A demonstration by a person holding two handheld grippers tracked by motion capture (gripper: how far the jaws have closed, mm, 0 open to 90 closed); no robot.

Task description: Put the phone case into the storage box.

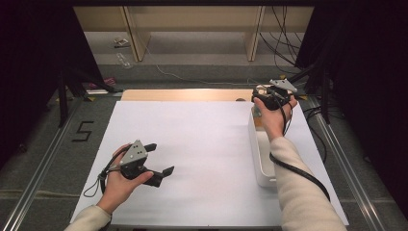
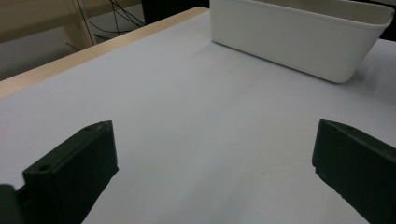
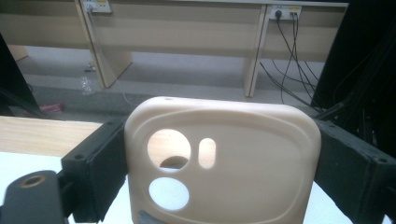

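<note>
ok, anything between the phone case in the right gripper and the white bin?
Nothing visible. The right gripper holds the phone case at the far end of the bin, whose top is open.

In the right gripper view the beige phone case (image 3: 224, 163) is cut off by the bottom edge, and its two sides are hidden behind the black jaws pressing on it. In the high view that case (image 1: 257, 111) is almost wholly hidden behind the right hand (image 1: 272, 118) at the far end of the white bin (image 1: 256, 159), and the bin's right wall lies under the forearm. In the left gripper view the bin (image 2: 299, 42) is cut by the top edge.
</note>
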